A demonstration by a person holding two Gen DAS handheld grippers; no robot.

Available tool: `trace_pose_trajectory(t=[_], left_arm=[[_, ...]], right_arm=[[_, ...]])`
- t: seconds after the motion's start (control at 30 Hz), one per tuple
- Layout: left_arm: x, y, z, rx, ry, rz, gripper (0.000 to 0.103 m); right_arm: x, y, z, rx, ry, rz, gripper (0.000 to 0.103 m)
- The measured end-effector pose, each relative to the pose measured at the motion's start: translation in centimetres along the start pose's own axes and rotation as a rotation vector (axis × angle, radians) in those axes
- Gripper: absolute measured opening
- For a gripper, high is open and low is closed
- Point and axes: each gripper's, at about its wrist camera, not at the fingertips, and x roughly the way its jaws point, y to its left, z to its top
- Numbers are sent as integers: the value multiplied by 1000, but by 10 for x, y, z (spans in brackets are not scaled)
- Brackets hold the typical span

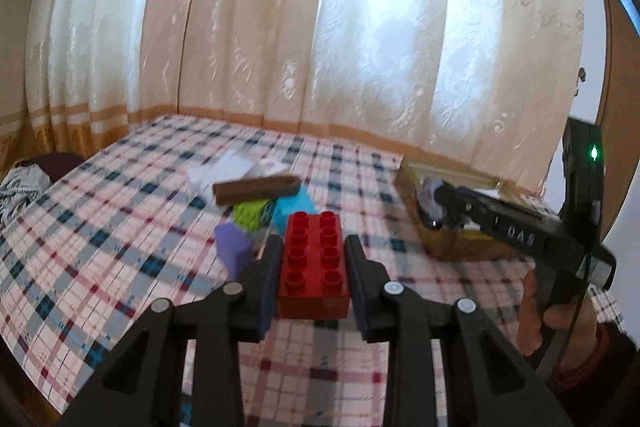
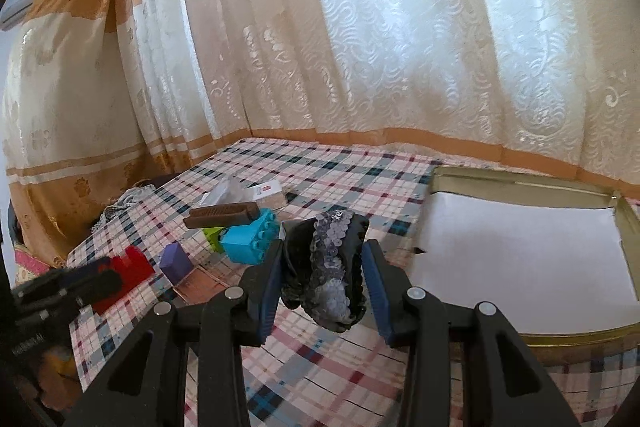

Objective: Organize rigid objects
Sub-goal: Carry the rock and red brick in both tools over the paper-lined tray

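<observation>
My left gripper (image 1: 314, 247) is shut on a red studded brick (image 1: 314, 267) and holds it above the plaid bedsheet (image 1: 100, 247). The brick also shows in the right wrist view (image 2: 130, 269) at the left, with the left gripper (image 2: 76, 287) around it. My right gripper (image 2: 322, 259) is shut on a black sequined pouch (image 2: 330, 267), just left of a gold tin box (image 2: 532, 341) lined with white paper. In the left wrist view the right gripper (image 1: 444, 203) hovers over that box (image 1: 448, 243).
A pile lies mid-bed: a brown bar (image 2: 222, 217), a blue brick (image 2: 250, 239), a green brick (image 2: 212, 239), a purple block (image 2: 176, 263), a white packet (image 2: 266, 195). Curtains (image 2: 360, 27) hang behind the bed. Crumpled cloth (image 1: 20, 187) lies at the far left.
</observation>
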Motion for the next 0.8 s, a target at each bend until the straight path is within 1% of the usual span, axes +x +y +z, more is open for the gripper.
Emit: trace_pose_trajectory(t=[0.2, 0.33, 0.47, 0.63, 0.8], left_arm=[[10, -34, 18, 45, -20, -27, 30], [20, -67, 31, 91, -50, -63, 30], [30, -98, 41, 119, -70, -107, 30], [48, -137, 53, 149, -82, -159, 30], [68, -167, 57, 177, -82, -186, 30]], right_arm=[[-22, -29, 2, 33, -50, -51, 42], [-38, -58, 5, 83, -85, -94, 42], [-50, -77, 4, 100, -99, -133, 42], [-64, -108, 2, 138, -109, -204, 42], [-76, -142, -1, 181, -116, -277, 42]])
